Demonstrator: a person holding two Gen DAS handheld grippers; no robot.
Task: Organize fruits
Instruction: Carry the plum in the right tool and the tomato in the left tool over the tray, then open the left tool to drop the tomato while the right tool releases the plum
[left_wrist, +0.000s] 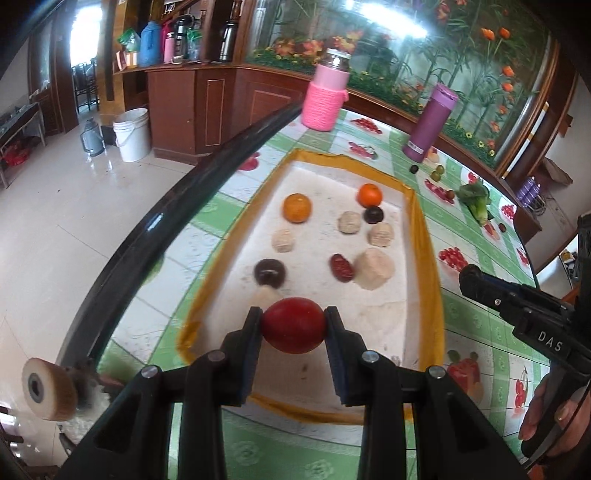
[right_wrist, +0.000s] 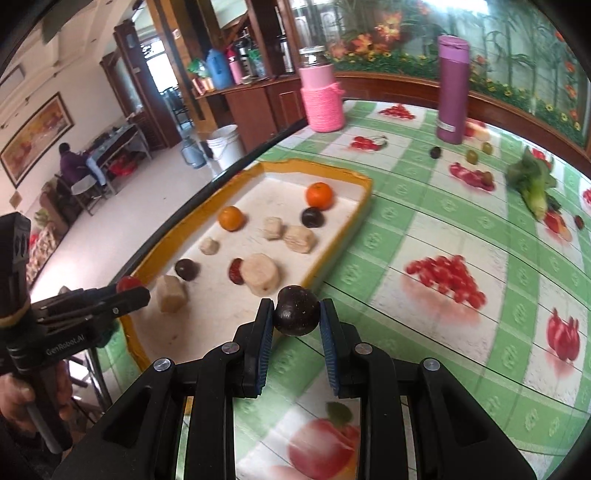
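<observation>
My left gripper (left_wrist: 293, 325) is shut on a red tomato-like fruit (left_wrist: 293, 325) and holds it over the near end of the yellow-rimmed tray (left_wrist: 430, 258). My right gripper (right_wrist: 296, 316) is shut on a dark round fruit (right_wrist: 296, 311), just outside the tray's near right rim (right_wrist: 351, 218). The tray holds two oranges (left_wrist: 297, 208) (left_wrist: 369, 195), dark plums (left_wrist: 269, 272), a red date (left_wrist: 341, 267) and several beige cut pieces (left_wrist: 373, 268). The left gripper and its red fruit (right_wrist: 127, 283) also show in the right wrist view.
A pink jar (left_wrist: 325, 96) and a purple bottle (left_wrist: 430, 123) stand at the table's far side. Small green and dark fruits (right_wrist: 472, 156) and a leafy vegetable (right_wrist: 532, 186) lie on the green checked cloth to the right. The table's dark edge (left_wrist: 166, 218) runs along the left.
</observation>
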